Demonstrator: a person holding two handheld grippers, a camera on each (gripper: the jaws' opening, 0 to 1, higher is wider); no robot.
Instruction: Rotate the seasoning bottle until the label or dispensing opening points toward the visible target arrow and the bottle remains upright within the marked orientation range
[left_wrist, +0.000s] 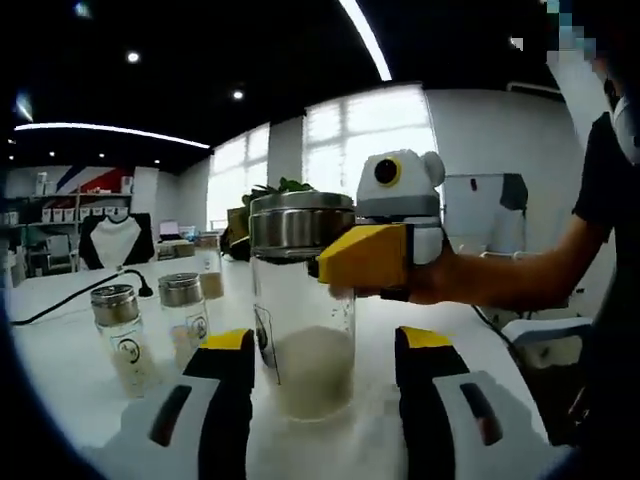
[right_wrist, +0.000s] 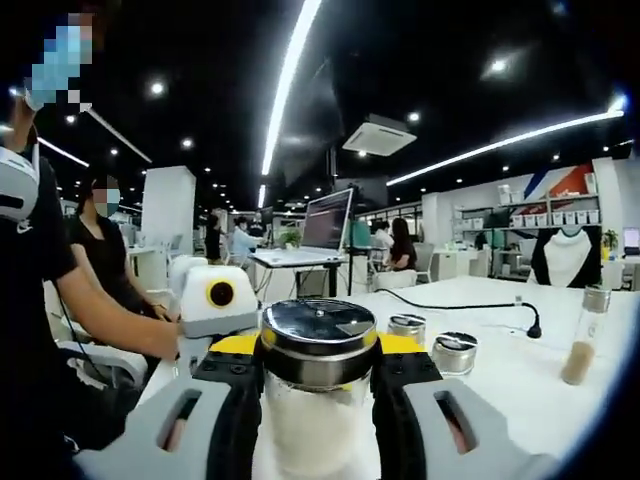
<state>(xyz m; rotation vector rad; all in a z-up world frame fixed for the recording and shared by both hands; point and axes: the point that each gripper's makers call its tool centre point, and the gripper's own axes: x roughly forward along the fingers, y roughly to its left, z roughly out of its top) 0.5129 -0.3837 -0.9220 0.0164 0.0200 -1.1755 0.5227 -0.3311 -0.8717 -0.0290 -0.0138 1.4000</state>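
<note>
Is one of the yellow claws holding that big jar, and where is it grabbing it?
Yes. The right gripper clamps the seasoning bottle just under its metal lid. The left gripper only straddles the glass lower down; contact cannot be told.

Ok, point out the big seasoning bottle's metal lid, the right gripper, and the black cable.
metal lid (right_wrist: 318, 340), right gripper view, top face.
right gripper (left_wrist: 345, 262), left gripper view, at its yellow jaw tips.
black cable (right_wrist: 455, 304), right gripper view, mid-run.

The bottle (left_wrist: 303, 310) stands upright on the table (left_wrist: 60, 370), between my left jaws, with my right gripper (left_wrist: 335, 262) at its lid from the far side. Two small shakers (left_wrist: 120, 335) stand side by side to its left, and a cable (left_wrist: 70, 297) lies behind them.
</note>
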